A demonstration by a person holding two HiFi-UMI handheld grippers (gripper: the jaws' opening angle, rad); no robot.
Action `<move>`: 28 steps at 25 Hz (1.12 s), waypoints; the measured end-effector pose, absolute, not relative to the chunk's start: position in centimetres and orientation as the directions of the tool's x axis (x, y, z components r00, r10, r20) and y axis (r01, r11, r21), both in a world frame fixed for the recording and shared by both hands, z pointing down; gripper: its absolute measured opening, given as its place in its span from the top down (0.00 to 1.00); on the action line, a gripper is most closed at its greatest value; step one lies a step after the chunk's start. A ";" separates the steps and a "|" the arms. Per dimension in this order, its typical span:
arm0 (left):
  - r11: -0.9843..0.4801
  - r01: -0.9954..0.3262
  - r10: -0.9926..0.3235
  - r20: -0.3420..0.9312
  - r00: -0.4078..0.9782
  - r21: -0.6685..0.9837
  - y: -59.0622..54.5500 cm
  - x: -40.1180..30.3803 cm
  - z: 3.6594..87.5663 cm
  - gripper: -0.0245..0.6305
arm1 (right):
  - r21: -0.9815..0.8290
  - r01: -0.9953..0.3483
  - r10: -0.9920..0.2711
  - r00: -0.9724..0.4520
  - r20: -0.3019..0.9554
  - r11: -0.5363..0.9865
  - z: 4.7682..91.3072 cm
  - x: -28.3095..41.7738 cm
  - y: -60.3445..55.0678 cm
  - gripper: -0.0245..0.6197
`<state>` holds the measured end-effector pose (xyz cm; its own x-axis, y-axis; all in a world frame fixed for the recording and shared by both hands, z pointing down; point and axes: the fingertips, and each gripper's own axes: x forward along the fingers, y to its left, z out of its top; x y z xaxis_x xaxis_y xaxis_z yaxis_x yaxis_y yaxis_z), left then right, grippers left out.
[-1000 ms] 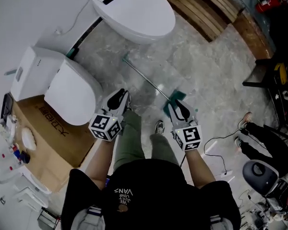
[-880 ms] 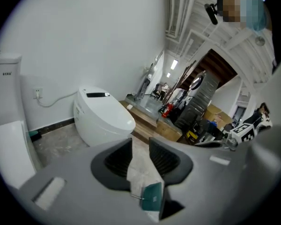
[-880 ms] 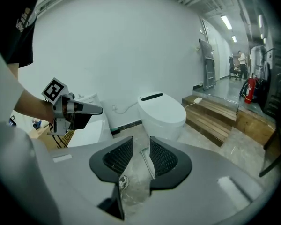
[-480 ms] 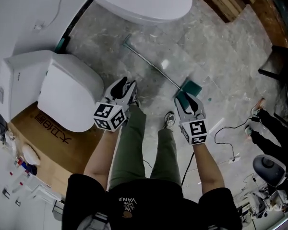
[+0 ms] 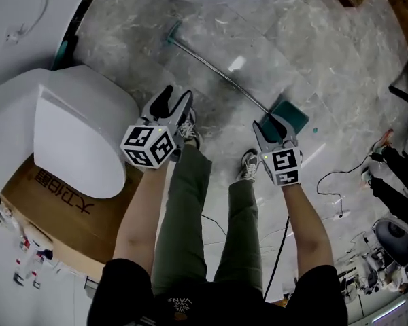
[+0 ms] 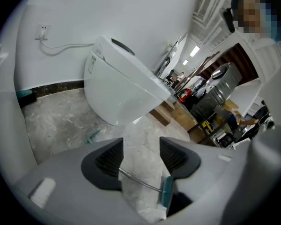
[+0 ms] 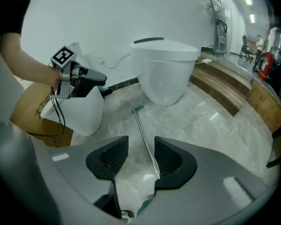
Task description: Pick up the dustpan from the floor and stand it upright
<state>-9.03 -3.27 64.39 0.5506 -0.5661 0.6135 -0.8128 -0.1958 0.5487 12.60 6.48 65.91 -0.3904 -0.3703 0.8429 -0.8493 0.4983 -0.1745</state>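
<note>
a long-handled teal plastic dustpan (image 5: 296, 114) lies flat on the grey marbled floor (image 5: 313, 53). its pan end sits just ahead of the right gripper (image 5: 270, 121). the left gripper (image 5: 177, 94) hovers beside a white ceramic toilet (image 5: 75, 134). both grippers are released. their jaws have just been opening and nothing sits between the pads, with only the dustpan's metal handle showing on the floor beyond them.

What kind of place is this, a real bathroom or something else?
Likely a workshop or test room, not a home bathroom: a white toilet by a cardboard box, a second toilet nearby, and wooden planks on the floor.
</note>
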 end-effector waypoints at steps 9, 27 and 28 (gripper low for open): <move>-0.130 -0.840 -0.579 0.647 0.496 0.527 -4.4 -11.0 75.7 0.54 | -0.175 -0.871 -0.320 -0.345 0.882 0.459 79.6 12.8 6.5 0.73; -0.101 -0.849 -0.531 0.694 0.486 0.518 -2.9 -13.8 91.0 0.52 | -0.155 -0.810 -0.188 -0.310 0.932 0.565 98.2 12.2 7.7 0.73; -0.099 -0.849 -0.531 0.694 0.486 0.519 -2.9 -13.9 91.6 0.52 | -0.159 -0.808 -0.182 -0.311 0.933 0.567 99.0 12.2 7.9 0.73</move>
<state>-13.89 -2.88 91.56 0.4858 -0.5315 0.6939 -0.8491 -0.0986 0.5190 12.17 7.87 98.97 -0.3113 -0.1818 0.9328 -0.8083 0.5668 -0.1593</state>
